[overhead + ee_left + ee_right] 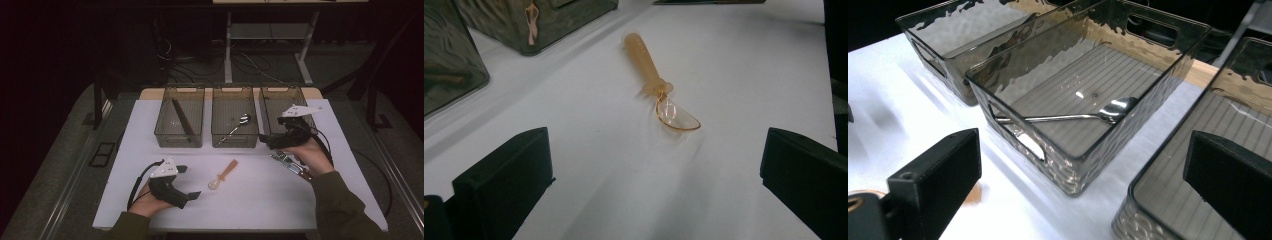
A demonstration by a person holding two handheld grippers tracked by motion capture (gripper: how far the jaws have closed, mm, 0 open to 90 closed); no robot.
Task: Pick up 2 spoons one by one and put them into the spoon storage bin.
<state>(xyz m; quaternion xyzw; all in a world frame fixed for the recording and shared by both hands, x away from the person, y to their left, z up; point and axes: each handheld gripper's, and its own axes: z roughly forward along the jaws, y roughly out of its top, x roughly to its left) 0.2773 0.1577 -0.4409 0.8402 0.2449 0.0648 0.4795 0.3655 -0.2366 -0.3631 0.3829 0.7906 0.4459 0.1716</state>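
Your left gripper [654,170] sits wide open and empty, the orange spoon [659,85] just beyond it near the table [260,200] centre. Close off-centre and that slick clear bowl could skid away. Right gripper [272,141] gapes empty too.

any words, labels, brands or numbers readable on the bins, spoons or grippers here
None: no text can be read anywhere.
The three smoky bins carry only a rippled pattern, no label.
The orange plastic spoon and the metal spoon show no marking.
The left gripper and right gripper show no lettering.
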